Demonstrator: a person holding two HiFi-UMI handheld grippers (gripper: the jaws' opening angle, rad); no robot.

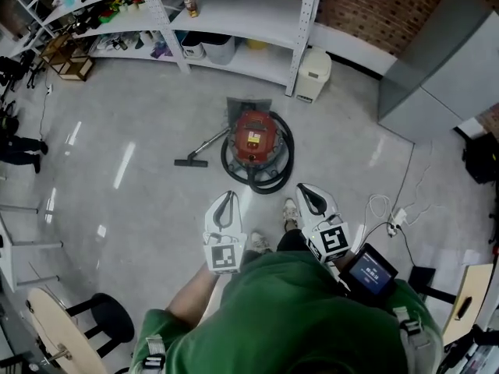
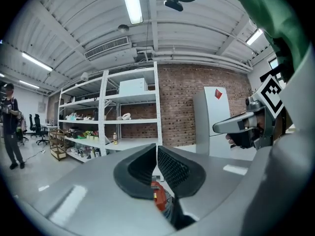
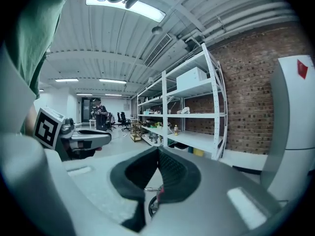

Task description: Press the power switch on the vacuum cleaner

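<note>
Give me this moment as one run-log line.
phase: pre-contact | vacuum cleaner: on floor ahead, untouched | left gripper: shut, empty | right gripper: shut, empty

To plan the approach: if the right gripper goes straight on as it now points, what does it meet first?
Probably the white shelf unit: the right gripper points level, above the red vacuum cleaner. Depth is unclear.

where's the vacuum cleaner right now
Head view, centre: the red vacuum cleaner sits on the floor ahead of the left gripper and right gripper, in front of the white shelves, its black hose looped around it.
</note>
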